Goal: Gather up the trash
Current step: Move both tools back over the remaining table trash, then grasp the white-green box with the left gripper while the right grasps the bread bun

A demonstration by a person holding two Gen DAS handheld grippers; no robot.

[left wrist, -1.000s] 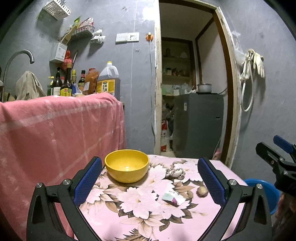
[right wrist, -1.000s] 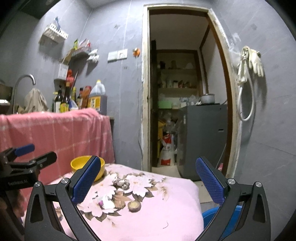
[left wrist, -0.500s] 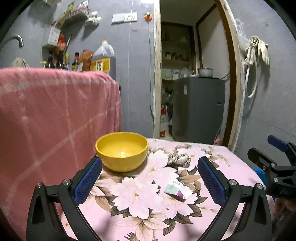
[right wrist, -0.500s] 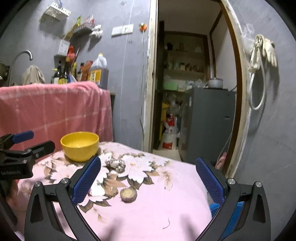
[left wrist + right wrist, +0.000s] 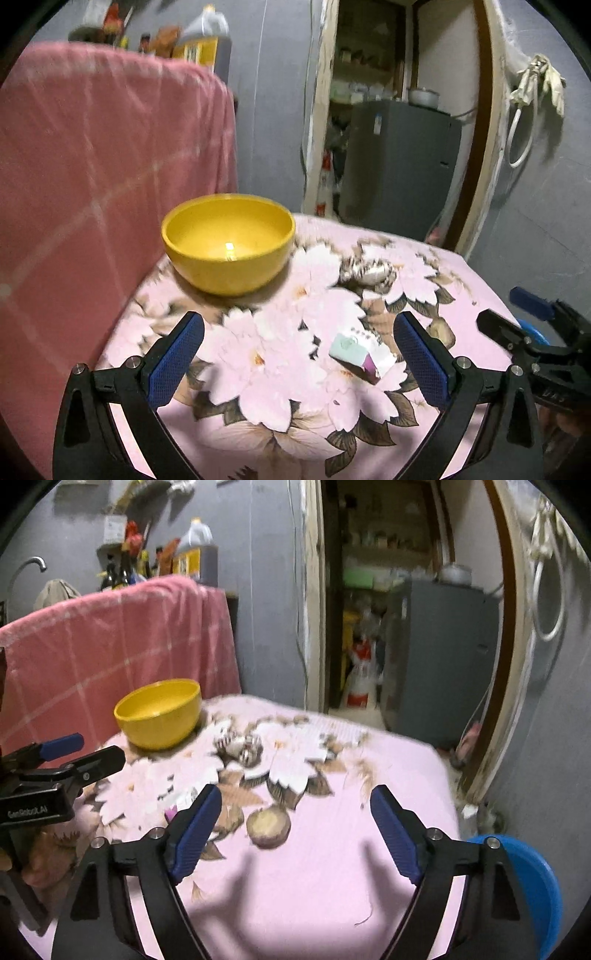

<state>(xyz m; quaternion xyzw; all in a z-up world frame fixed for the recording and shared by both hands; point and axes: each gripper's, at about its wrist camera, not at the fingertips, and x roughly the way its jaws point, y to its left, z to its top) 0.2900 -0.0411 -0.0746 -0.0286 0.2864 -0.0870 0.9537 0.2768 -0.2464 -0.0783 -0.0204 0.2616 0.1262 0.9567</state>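
Grey walls (image 5: 535,192), wooden doorway (image 5: 511,590), grey fridge (image 5: 399,162) beyond.

- It was a small home kitchen with grey walls.
- A sink tap (image 5: 31,566) rose behind a pink cloth (image 5: 110,646).
- A big oil jug (image 5: 195,555) and sauce bottles (image 5: 122,570) crowded together.
- A doorway showed a grey fridge (image 5: 439,657) topped by a pot (image 5: 453,574).
- Rubber gloves (image 5: 543,79) hung on the wall.
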